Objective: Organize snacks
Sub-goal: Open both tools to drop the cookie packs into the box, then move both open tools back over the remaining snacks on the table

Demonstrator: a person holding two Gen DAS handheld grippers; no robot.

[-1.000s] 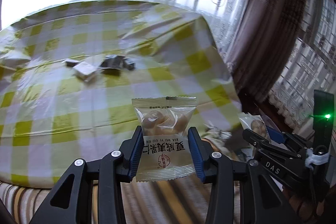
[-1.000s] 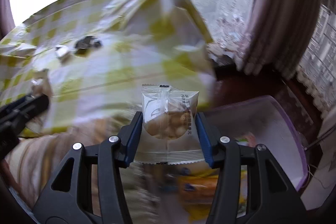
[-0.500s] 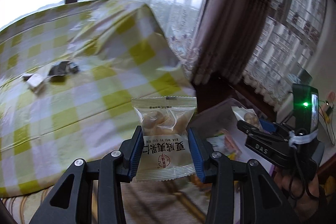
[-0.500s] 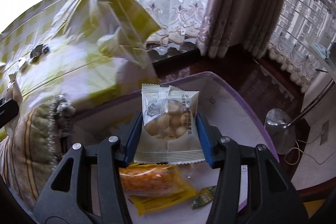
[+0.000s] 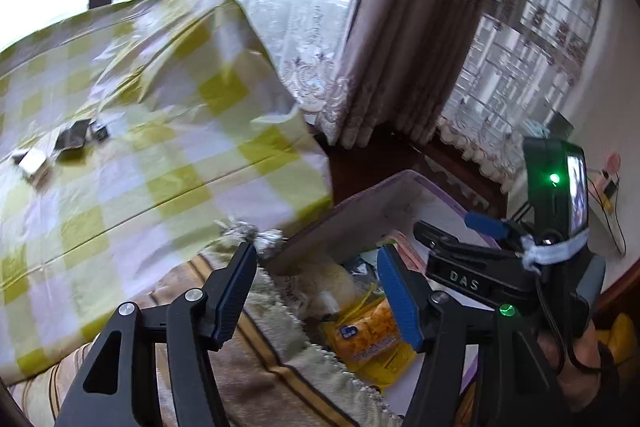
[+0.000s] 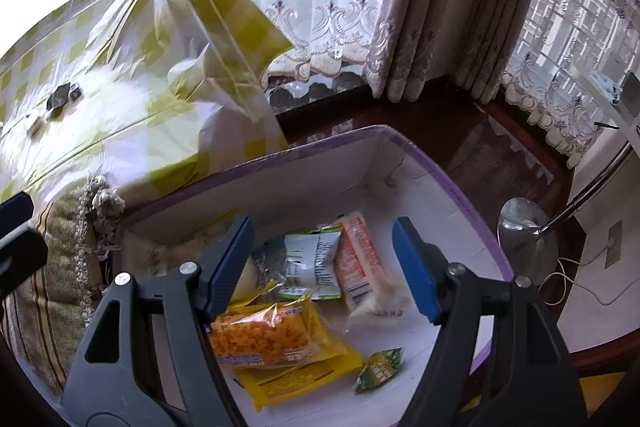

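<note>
A yellow-checked tablecloth (image 5: 132,163) covers the table beside lace curtains (image 6: 320,7) and dark wooden flooring. Below sits a purple-rimmed box (image 6: 452,187) holding snack packets (image 6: 276,331). The left gripper (image 5: 318,289) and right gripper (image 6: 322,263) both gape wide and empty; half a second ago each clamped a packet, now released over the box.

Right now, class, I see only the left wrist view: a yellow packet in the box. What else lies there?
Observer: A green-and-white packet lies behind the yellow packet in the box.
Operator: Anything nearer?
Observer: A small green sachet, apart from the yellow packet.
Operator: Is the right hand-held gripper holding anything?
Observer: No, it is open and empty.
</note>
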